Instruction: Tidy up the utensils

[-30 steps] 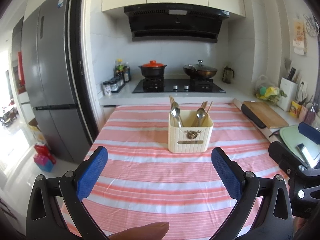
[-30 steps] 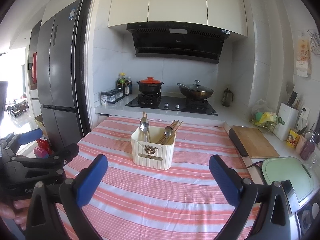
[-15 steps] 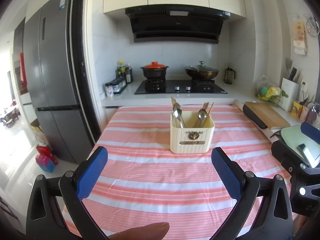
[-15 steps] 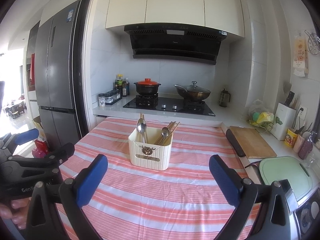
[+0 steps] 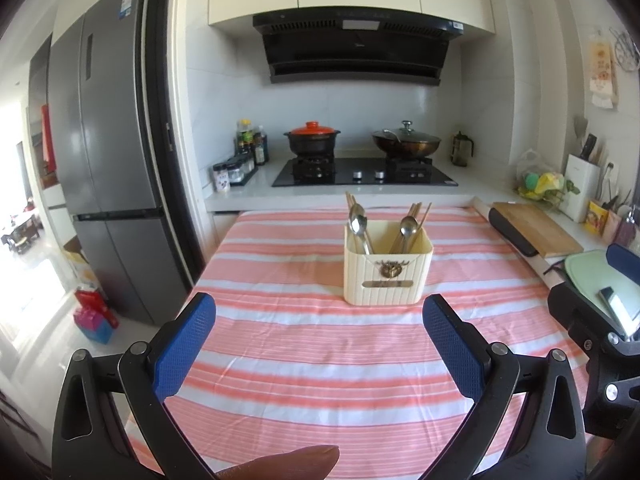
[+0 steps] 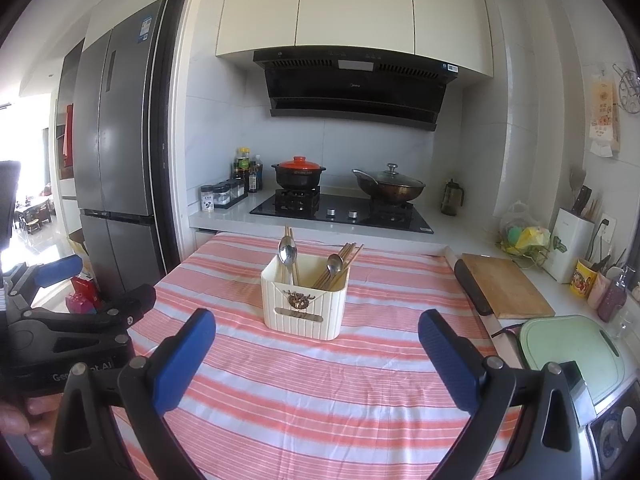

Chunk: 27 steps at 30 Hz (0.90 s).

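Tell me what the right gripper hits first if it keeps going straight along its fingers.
Most likely the cream utensil holder. The right gripper, jaws wide open and empty, points across the striped tablecloth at it, with only bare cloth between. The holder sits slightly left of centre, so a glancing miss is possible; depth is unclear.

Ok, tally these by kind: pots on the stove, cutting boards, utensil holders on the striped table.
Pots: 2, black pot and wok
Cutting boards: 2, wooden board and green board
Holders: 1, utensil holder
Total: 5
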Tool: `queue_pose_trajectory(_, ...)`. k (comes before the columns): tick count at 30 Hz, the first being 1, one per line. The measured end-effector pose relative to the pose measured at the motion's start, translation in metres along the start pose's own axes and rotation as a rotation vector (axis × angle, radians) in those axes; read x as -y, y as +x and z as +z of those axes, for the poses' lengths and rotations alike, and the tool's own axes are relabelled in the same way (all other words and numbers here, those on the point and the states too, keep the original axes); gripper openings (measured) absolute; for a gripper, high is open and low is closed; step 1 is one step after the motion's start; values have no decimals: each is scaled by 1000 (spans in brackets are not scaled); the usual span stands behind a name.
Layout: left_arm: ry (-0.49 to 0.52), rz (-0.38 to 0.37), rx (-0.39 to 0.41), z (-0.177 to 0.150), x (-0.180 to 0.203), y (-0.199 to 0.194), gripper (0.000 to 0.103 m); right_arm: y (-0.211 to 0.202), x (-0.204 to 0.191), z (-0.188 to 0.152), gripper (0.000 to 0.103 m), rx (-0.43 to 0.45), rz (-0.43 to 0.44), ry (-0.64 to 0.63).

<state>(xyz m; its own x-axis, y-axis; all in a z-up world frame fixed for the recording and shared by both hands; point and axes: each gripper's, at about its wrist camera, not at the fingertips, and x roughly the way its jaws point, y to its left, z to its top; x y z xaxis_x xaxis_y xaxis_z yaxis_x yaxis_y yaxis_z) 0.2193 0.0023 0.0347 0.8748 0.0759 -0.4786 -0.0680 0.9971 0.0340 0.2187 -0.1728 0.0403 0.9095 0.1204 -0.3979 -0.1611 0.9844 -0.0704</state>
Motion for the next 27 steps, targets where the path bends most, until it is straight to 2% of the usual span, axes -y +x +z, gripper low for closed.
queue_pose_trajectory(27,8,-4,9,2,4,-1,103,-6,-1,6,103,13,7,-22)
